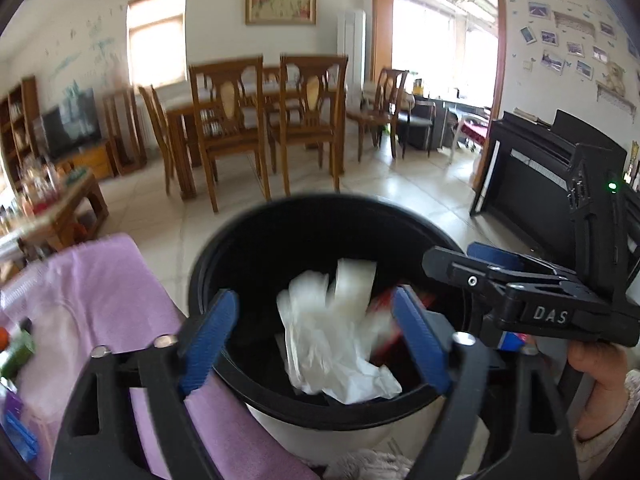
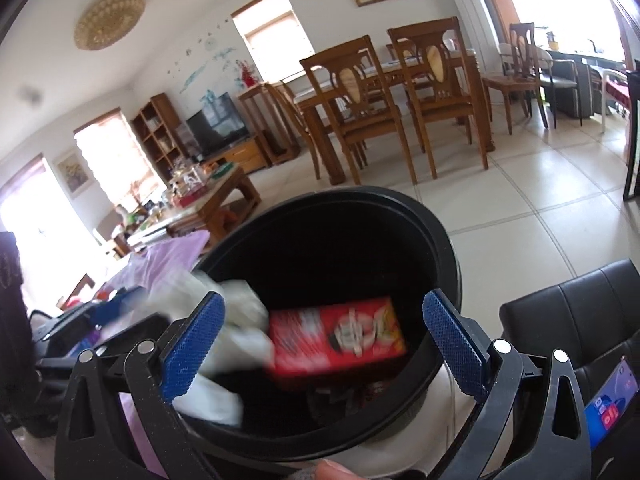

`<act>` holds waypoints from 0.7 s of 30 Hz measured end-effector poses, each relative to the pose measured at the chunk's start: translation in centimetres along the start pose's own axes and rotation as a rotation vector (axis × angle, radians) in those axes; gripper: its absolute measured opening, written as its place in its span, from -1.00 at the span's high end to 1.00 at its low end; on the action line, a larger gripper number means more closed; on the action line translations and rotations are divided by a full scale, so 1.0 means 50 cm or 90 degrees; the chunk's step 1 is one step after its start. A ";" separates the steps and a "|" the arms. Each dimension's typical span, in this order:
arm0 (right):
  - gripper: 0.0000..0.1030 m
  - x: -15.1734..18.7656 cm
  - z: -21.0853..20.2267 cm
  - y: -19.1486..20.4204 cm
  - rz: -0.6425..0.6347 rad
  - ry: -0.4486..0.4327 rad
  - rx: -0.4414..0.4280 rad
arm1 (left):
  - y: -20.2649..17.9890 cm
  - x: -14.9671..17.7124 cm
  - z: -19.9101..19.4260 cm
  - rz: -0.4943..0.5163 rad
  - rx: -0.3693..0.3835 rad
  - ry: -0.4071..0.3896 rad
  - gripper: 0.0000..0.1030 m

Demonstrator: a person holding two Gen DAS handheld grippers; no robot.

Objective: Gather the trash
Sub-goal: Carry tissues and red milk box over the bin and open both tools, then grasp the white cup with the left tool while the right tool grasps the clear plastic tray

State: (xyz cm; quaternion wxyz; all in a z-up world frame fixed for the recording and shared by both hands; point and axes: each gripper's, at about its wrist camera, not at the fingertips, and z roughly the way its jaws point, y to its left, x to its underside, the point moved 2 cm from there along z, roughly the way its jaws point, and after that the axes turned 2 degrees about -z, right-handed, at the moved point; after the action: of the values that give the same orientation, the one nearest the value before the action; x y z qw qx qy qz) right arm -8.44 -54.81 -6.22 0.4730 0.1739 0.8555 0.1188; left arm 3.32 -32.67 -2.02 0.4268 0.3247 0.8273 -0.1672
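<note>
Black-rimmed bin point(image 1: 320, 216) sits directly below both grippers: the left gripper point(image 1: 320, 336) has its fingers apart with crumpled white plastic wrap point(image 1: 332, 340) loose between them inside the rim, and the right gripper point(image 2: 320, 344) likewise has its fingers wide apart, the blurred red box point(image 2: 336, 336) between them touching neither finger. Both items appear to be dropping into the bin, so the release looks sound. Each gripper should be held over the opening until the trash settles, then lifted straight up clear of the rim.
</note>
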 end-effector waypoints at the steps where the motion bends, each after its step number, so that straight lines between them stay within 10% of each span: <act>1: -0.90 0.001 -0.002 0.000 -0.001 -0.002 0.003 | -0.004 -0.002 -0.005 0.012 -0.003 -0.003 -0.60; 21: -0.90 0.031 0.030 0.215 -0.089 0.019 -0.024 | 0.159 0.028 -0.142 -0.069 -0.065 -0.061 -0.83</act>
State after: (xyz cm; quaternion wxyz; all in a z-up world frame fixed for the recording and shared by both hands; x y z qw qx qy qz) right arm -5.93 -44.30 -4.24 0.4706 0.1028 0.8701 0.1039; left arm 3.86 -22.35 0.95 0.4726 0.2486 0.8297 -0.1630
